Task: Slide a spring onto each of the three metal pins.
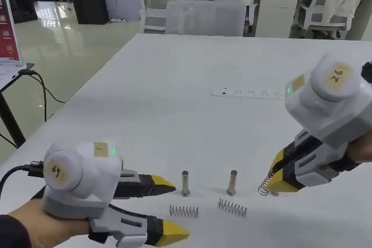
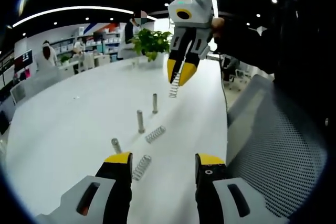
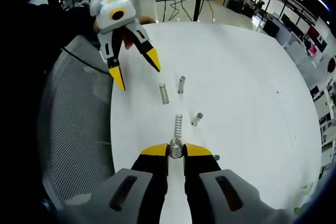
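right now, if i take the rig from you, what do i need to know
Left claw: open, empty, low over the table.
Right claw: shut on the held spring, lifted near one end of the pin row.
Pins: three, upright in a row, all bare.
Loose springs: two, lying flat beside the row.
Done: one spring picked up.
Left: all three springs still need to go onto a pin each.
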Available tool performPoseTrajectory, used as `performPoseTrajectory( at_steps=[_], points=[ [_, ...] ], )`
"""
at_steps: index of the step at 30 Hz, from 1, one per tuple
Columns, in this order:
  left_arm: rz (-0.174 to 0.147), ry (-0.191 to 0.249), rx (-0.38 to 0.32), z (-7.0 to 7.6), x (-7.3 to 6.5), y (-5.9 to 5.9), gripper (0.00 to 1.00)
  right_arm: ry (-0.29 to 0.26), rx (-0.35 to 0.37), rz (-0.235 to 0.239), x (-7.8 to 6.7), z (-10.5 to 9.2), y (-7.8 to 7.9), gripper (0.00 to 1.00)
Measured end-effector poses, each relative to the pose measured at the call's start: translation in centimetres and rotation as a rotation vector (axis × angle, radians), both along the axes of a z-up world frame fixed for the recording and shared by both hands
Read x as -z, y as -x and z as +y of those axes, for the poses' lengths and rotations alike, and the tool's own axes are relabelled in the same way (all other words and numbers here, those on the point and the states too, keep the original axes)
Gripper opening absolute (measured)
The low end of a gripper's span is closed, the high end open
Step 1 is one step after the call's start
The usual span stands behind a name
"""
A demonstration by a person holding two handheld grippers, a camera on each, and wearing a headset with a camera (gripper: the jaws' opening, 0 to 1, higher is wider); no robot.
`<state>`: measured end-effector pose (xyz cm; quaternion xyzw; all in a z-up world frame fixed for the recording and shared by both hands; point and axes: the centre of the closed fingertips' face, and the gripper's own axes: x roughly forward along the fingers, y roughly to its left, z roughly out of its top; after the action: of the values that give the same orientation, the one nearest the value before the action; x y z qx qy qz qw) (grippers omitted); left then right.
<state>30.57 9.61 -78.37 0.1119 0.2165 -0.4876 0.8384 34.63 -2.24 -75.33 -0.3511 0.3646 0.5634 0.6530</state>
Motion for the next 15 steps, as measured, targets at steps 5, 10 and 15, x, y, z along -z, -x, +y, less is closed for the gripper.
performPoseTrajectory(
  at_steps=[5, 10, 15],
  points=[
    [0.003, 0.012, -0.031, 0.4, 0.1, 0.1, 0.45, 0.011, 0.015, -0.007, -0.3, -0.6, -0.7, 0.08],
    [0.010, 0.024, -0.053, 0.4, 0.4, 0.3, 0.47, 0.024, 0.030, -0.018, -0.8, -1.2, -1.7, 0.08],
    [0.015, 0.030, -0.062, 0.2, 0.6, 0.4, 0.49, 0.048, 0.048, -0.029, -1.1, -1.9, -2.9, 0.08]
  ],
)
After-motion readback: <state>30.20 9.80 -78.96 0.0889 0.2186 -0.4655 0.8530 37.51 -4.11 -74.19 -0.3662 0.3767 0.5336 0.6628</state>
